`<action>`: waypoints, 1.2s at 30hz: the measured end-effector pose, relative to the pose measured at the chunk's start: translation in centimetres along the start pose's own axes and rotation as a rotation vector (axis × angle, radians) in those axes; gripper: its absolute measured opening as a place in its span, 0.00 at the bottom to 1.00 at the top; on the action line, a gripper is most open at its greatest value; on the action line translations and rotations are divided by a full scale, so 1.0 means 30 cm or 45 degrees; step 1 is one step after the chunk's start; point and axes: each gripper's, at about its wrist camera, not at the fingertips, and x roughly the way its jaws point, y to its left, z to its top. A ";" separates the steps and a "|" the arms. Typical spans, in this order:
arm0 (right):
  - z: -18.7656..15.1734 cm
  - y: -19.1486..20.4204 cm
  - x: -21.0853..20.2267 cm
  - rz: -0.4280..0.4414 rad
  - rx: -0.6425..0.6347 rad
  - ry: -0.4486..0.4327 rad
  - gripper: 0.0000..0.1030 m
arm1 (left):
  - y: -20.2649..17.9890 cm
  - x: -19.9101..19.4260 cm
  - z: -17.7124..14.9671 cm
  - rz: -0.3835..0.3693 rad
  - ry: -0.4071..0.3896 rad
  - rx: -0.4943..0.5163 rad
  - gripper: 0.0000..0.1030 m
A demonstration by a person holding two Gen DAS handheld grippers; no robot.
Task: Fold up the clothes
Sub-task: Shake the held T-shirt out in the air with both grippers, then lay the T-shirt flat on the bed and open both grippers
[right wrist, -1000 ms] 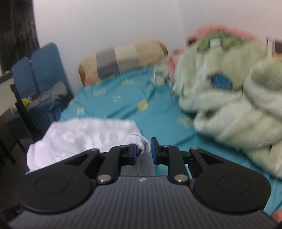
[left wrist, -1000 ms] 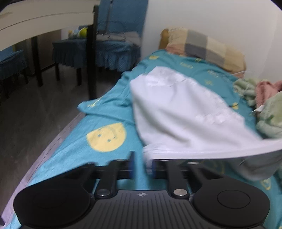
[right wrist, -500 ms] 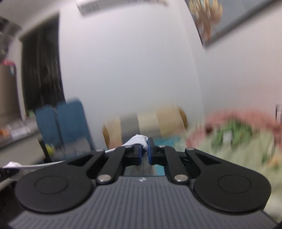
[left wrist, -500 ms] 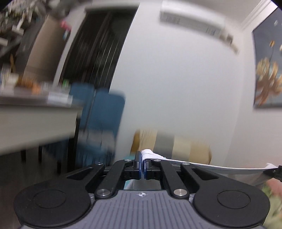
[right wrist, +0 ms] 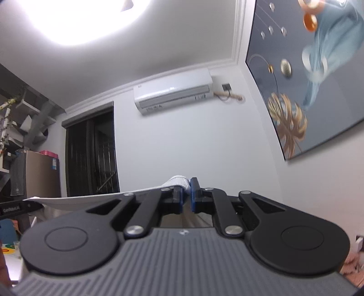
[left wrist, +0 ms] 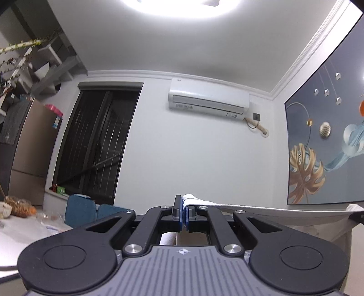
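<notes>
Left-wrist view, left to right: shelving high on the left wall; a brown cabinet below it with a pink box on top; a white tabletop at the lower left edge carrying a basket-like item, too blurred to identify; blue chair backs behind it; a dark barred window; a white air conditioner mounted high on the far wall; a large wall picture with a gold leaf at right. Left tongs: pressed together, pinching a bunched corner of the white garment, which protrudes just above the blue pads and runs as a taut edge rightward to a second black tool at the frame edge. Right-wrist view, left to right: the same shelving and cabinet, the dark window, the air conditioner, and the picture tilted at right; ceiling lamp overhead. Right tongs: closed on the opposite corner of the white garment, a knitted-looking bunch showing above the pads, the cloth edge stretching leftward to the other tool at the left frame edge. The garment is held up in the air between the two tongs, stretched nearly level, both cameras angled upward toward the wall and ceiling.
</notes>
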 end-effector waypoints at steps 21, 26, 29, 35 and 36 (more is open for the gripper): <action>-1.350 -0.275 1.035 -0.255 -0.038 0.665 0.10 | 0.270 1.191 -1.418 0.140 0.654 0.023 0.05; -1.882 -0.380 1.250 -0.287 -0.071 0.902 0.10 | 0.387 1.430 -2.013 0.172 0.900 0.020 0.06; -2.113 -0.445 1.318 -0.290 -0.055 1.011 0.10 | 0.444 1.515 -2.293 0.188 0.998 0.034 0.08; -2.334 -0.538 1.375 -0.274 0.053 1.189 0.13 | 0.474 1.600 -2.537 0.177 1.128 0.067 0.23; -2.344 -0.551 1.378 -0.269 0.082 1.212 0.18 | 0.471 1.613 -2.537 0.179 1.133 0.077 0.31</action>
